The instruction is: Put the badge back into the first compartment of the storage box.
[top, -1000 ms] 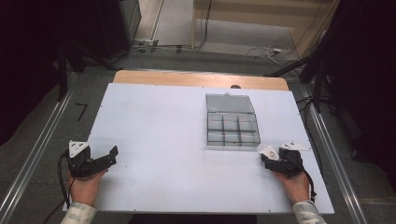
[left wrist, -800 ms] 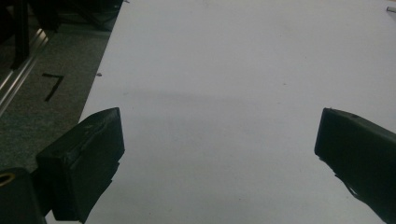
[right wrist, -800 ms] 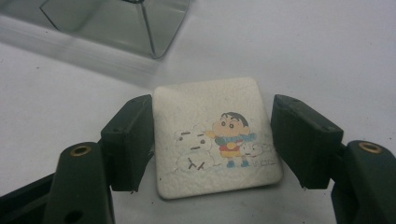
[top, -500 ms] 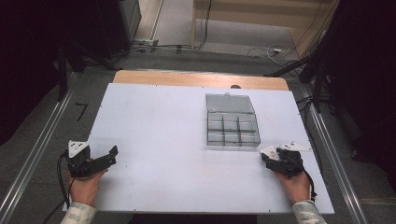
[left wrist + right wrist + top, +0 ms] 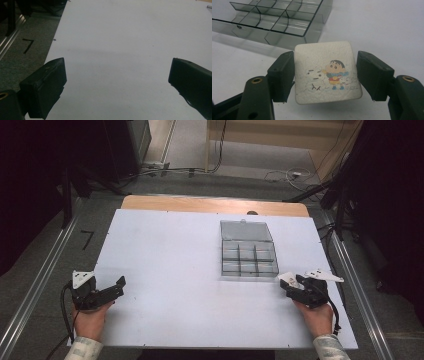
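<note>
A small white square tile (image 5: 328,72) with rounded corners sits between the jaws of the right gripper (image 5: 325,75), and both jaws press flat against its opposite edges, so it is clamped. Those jaws have just been closing, and the tile is what they have closed on. Its face carries a cartoon print: a dark-haired child in a red top beside a pale, fluffy animal shape. From the high view the tile (image 5: 287,278) shows as a pale patch at the tip of the right gripper (image 5: 295,287), near the table's right front corner.

Just beyond the tile stands a clear grey plastic compartment box (image 5: 282,20), its lid open and lying back flat, its inside split by thin walls into small cells. In the high view the box (image 5: 248,257) lies just up and to the left of the gripper, near but apart from the tile.

The person's right hand (image 5: 316,317) holds the gripper from behind, a patterned sleeve at the wrist.

Well apart, at the table's left front edge, the left gripper (image 5: 107,292) rests in the person's other hand. Its two black jaws stand wide apart over bare white tabletop (image 5: 120,50), with nothing between them.

The white board lies on a wooden table (image 5: 200,202) whose far edge shows beyond it.
</note>
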`<state>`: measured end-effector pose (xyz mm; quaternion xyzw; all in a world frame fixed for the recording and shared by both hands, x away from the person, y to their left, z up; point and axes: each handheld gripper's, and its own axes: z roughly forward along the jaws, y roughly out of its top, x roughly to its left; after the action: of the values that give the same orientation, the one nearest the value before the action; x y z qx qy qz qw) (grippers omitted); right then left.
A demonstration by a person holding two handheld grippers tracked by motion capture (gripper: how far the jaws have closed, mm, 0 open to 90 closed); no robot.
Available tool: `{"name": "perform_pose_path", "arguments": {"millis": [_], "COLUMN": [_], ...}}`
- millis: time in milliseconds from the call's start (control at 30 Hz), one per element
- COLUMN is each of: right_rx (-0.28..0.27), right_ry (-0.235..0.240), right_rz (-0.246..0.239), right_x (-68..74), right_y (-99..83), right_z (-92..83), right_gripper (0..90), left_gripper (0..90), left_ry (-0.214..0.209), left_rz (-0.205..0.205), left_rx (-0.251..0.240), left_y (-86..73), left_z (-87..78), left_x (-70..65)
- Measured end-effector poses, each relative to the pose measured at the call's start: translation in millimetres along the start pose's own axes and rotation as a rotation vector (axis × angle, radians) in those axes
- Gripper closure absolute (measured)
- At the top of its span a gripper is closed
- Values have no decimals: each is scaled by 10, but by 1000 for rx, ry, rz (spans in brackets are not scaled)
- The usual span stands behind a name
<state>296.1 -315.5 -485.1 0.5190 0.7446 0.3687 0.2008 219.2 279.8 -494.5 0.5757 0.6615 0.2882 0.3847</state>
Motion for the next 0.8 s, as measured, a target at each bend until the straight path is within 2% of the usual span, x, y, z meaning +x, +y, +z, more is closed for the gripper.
{"name": "perform_pose_path", "arguments": {"millis": [333,800], "right_rx": [-47,-74], "right_ry": [28,69], "right_rz": [18,17], "right_x": [45,193], "right_y": [113,277], "right_z": [-69,25], "right_gripper": [310,310], "left_gripper": [17,17], "left_ry": [0,-1], "left_rz": [1,-5], "left_rx": [4,4], "left_y": [-2,-2], "left_z": [14,13], "left_x": [-7,5]}}
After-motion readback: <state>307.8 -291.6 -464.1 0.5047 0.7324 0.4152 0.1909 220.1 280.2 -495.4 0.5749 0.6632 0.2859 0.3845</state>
